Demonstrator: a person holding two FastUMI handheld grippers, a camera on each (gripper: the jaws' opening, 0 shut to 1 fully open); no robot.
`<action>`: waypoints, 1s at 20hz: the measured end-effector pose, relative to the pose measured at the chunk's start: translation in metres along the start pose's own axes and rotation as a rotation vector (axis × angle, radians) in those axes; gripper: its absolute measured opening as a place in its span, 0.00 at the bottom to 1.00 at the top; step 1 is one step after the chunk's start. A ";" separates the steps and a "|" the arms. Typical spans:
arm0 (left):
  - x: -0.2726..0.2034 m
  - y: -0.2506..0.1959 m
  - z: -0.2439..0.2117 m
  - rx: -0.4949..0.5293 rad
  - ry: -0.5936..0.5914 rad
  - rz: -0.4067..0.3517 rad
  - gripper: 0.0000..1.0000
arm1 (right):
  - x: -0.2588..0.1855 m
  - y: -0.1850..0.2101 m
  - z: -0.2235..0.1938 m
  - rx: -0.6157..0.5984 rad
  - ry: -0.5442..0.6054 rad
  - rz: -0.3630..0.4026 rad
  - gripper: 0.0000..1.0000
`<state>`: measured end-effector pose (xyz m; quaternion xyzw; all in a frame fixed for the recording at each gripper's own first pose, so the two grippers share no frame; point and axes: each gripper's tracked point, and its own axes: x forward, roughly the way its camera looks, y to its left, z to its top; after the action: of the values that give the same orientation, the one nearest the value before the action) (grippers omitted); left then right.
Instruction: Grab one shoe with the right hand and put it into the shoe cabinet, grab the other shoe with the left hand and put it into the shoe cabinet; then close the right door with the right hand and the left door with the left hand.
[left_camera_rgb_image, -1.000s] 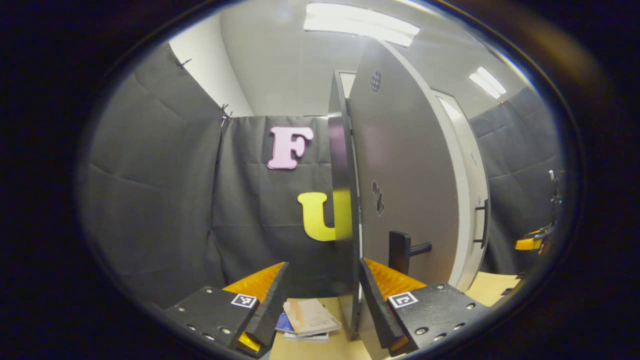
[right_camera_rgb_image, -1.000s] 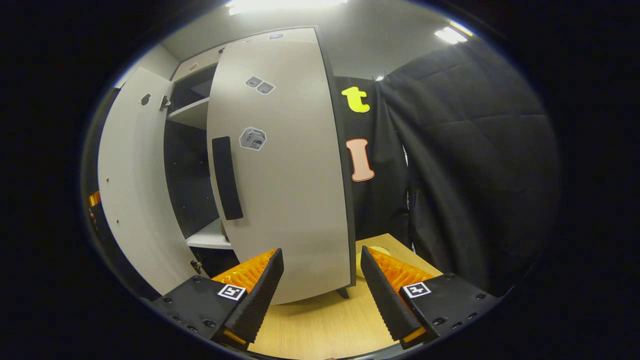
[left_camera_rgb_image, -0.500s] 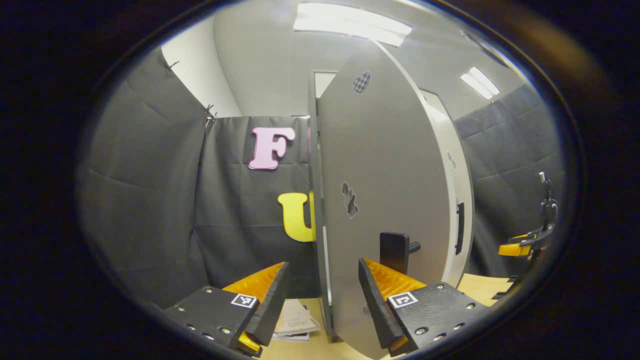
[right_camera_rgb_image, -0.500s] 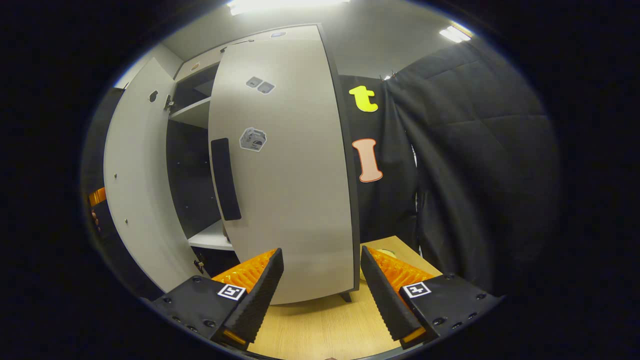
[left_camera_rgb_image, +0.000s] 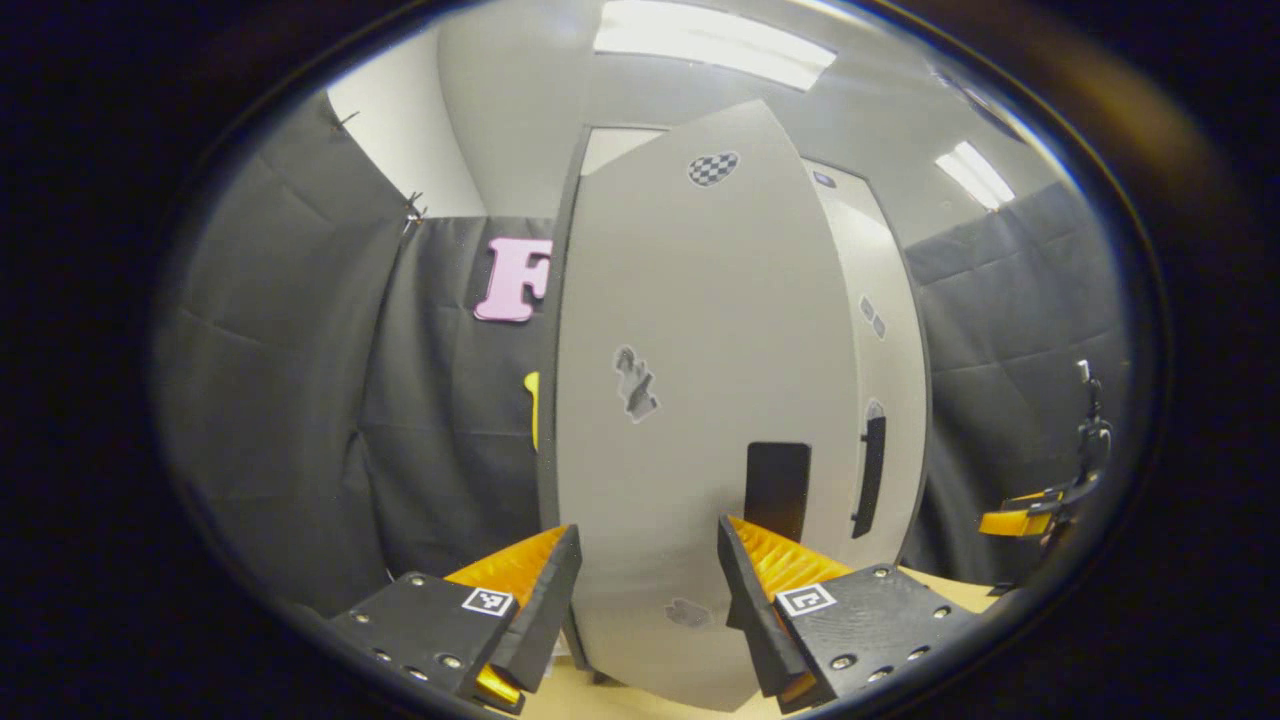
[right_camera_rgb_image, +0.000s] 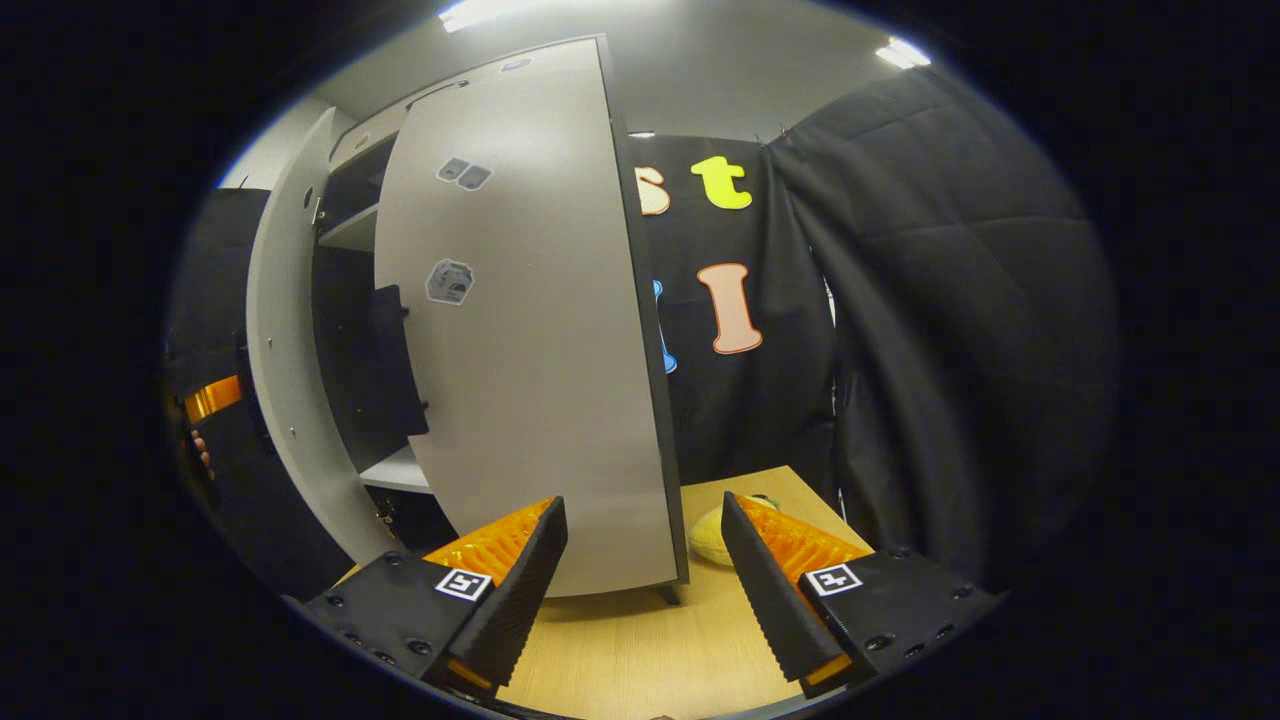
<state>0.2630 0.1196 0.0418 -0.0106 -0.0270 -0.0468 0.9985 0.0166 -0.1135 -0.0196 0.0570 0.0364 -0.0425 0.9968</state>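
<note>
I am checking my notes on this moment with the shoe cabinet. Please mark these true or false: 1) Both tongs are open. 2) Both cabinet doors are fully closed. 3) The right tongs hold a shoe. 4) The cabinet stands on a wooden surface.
1) True: the left tongs and right tongs are open, holding nothing.
2) False: the pale grey right door stands ajar, and so does the grey left door.
3) False: they are empty.
4) True: a light wooden surface.

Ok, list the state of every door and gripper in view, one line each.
Left door: part closed, not yet shut.
Right door: ajar, a gap to the shelves showing.
Left gripper: open, holding nothing, close to the left door's face.
Right gripper: open, holding nothing, by the right door's lower edge.
</note>
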 end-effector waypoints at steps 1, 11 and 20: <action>0.004 -0.013 -0.007 -0.012 0.014 0.022 0.84 | 0.000 -0.007 0.004 0.001 0.001 0.004 0.98; -0.104 -0.049 -0.009 -0.122 -0.031 0.257 0.79 | 0.021 -0.025 0.031 -0.053 -0.052 0.157 0.98; -0.153 -0.066 0.023 -0.029 -0.038 0.275 0.84 | 0.008 0.026 0.061 -0.059 -0.119 0.263 0.98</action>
<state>0.1036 0.0688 0.0578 -0.0294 -0.0435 0.0905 0.9945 0.0309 -0.0959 0.0429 0.0293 -0.0295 0.0862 0.9954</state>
